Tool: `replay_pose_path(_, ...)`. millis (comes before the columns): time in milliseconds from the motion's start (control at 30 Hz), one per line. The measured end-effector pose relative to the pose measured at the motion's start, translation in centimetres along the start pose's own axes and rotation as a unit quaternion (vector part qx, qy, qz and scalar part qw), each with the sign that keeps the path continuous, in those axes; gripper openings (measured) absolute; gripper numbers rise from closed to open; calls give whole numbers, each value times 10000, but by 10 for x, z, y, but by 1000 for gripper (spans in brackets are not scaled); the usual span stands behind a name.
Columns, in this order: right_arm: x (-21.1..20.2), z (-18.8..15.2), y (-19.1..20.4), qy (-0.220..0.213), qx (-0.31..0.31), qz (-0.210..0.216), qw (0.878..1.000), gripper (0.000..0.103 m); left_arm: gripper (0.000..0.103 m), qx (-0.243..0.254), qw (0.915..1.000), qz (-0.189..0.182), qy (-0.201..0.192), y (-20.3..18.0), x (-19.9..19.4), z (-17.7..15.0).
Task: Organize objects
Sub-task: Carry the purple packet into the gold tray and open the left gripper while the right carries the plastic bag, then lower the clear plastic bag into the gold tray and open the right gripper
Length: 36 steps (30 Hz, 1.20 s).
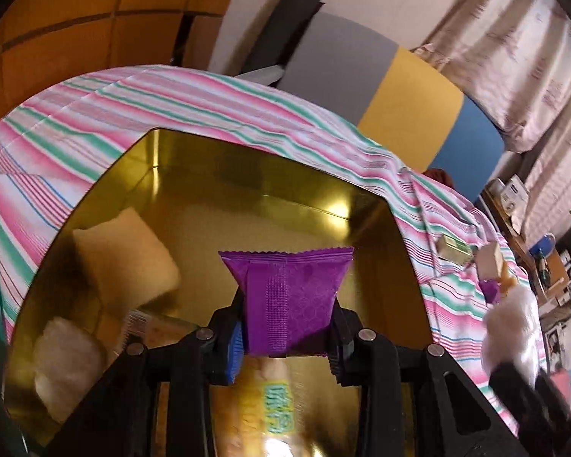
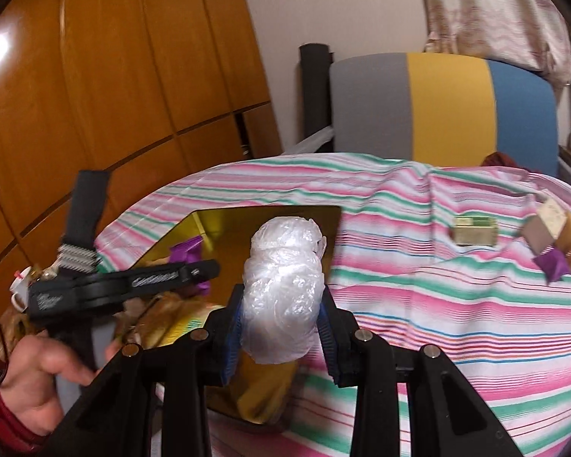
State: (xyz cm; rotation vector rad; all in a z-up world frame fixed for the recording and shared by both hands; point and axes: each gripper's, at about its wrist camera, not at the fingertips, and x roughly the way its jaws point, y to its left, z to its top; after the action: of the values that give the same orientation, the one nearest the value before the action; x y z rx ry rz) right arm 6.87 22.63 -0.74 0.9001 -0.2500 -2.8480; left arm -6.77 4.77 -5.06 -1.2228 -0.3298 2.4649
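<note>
While I hold the purple packet point(image 1: 291, 301) in the left jaws above the gold tin point(image 1: 194, 144) | right jaws pinch a plastic bundle point(image 2: 283, 293) over its rim | risk: grippers collide, dropping either outside.

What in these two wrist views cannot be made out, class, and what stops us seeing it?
- Left wrist view: the yellow printed packet in the gold tin; its print is blurred, partly behind the left hand-held gripper.
- Right wrist view: tin contents, hidden by the plastic-wrapped bundle.
- Right wrist view: small boxes at the right edge, blurred.
</note>
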Motion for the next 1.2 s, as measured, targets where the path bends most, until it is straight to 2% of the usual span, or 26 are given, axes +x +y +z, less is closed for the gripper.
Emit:
replay_pose_path(200, 10, -5, 22, 194, -175, 192, 9995, 35, 36, -180, 9992, 307, 202, 18, 11, 13)
replay_pose_path(267, 12, -6, 25, 237, -201, 217, 9993, 35, 40, -233, 9988, 378, 220, 24, 12, 15)
replay_pose_path(333, 16, -9, 27, 316, -231, 248, 9989, 35, 53, -279, 9987, 385, 170, 27, 10, 15)
replay_pose_path(467, 22, -12, 28, 459, -251, 268, 9983, 35, 61, -271, 9992, 288, 19, 26, 0, 10)
replay_pose_path(733, 34, -17, 28, 699, -259, 249, 9969, 35, 93, -38, 9987, 231, -451, 15, -31, -3)
replay_pose_path(833, 40, -19, 27, 799, -235, 239, 9962, 35, 99, -8, 9973, 283, -681, 16, -44, -2)
replay_pose_path(967, 48, -20, 27, 921, -179, 238, 9953, 35, 101, -75, 9949, 488, -883, 21, -56, 1)
replay_pose_path(1200, 57, -20, 29, 1081, -52, 298, 9937, 36, 102, -556, 9930, 620, -839, 42, -61, 5)
